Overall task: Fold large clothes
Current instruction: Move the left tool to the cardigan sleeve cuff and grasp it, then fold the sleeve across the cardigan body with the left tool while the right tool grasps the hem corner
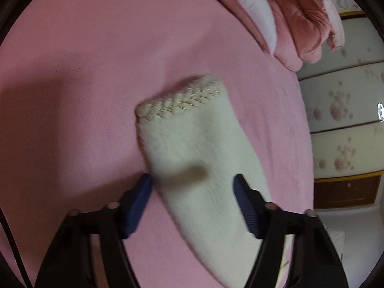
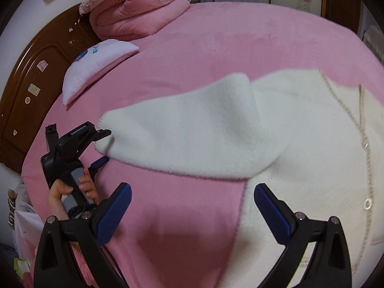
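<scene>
left wrist view: the left tongs [image 1: 193, 184] stand part open above the cream sleeve [image 1: 192, 139], whose braided cuff [image 1: 180, 100] lies on the pink bed [image 1: 96, 60]; the pads grip nothing.

right wrist view: the right tongs [image 2: 192, 196] gape wide and empty over the bed, near the white garment [image 2: 300, 144]. the sleeve stretches toward the headboard [image 2: 36, 84] edge, where a hand [image 2: 69, 189] holds the left tongs at the cuff.

Home bedrm: pink bed [image 2: 192, 55], wood headboard [image 2: 36, 76].
</scene>
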`<state>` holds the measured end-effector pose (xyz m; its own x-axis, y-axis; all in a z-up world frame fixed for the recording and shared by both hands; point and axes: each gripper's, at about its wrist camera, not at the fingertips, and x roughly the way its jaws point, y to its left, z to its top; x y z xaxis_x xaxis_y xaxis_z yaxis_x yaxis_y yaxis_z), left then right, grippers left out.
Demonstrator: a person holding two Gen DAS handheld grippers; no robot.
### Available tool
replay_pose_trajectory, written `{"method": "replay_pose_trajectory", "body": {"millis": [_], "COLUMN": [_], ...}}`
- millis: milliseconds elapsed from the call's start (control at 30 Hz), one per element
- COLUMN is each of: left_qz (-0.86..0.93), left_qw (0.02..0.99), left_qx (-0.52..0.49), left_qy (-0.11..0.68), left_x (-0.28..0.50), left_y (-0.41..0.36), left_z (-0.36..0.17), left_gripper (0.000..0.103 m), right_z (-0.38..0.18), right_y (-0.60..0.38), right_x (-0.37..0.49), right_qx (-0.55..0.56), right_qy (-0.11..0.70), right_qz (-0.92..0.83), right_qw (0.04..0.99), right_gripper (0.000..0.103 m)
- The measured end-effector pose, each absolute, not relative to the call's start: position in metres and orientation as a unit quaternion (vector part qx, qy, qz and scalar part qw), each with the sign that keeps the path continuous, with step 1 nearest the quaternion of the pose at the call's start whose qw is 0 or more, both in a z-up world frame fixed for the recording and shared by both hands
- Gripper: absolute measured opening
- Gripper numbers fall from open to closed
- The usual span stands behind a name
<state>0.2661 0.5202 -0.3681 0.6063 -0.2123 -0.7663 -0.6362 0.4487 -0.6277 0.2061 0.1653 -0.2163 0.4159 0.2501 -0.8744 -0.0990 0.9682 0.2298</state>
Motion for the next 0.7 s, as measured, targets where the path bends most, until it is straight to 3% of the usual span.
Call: {"method": "replay_pose_trajectory", "body": {"millis": [133, 233, 400, 700], "left_qz": [0.141, 0.146, 0.178, 0.108], "left_qw": [0.767, 0.782, 0.800, 0.872], "left_qx": [-0.487, -0.465, -0.443, -0.375], "left_qy": [0.393, 0.388, 0.363, 0.295], "left_x": [0.274, 0.280, 0.276, 0.264], "left_y": [0.523, 0.516, 0.498, 0.384], "left_z": [-0.380, -0.381, -0.351, -0.211], "left_gripper": [0.056, 0.016, 0.013, 0.012], "right_z": [-0.242, -0.255, -0.265, -0.228], "right_y": [0.150, 0.133, 0.103, 0.026], "right_x": [0.194, 0.185, 0.184, 0.200], "right_qx": [0.086, 0.099, 0.142, 0.183], "right_qy": [0.545, 0.563, 0.567, 0.496], "right_qz": [0.117, 0.100, 0.077, 0.047], "right_qw": [0.826, 0.815, 0.807, 0.848], "right_gripper": [0.102, 0.102, 0.102, 0.102]}}
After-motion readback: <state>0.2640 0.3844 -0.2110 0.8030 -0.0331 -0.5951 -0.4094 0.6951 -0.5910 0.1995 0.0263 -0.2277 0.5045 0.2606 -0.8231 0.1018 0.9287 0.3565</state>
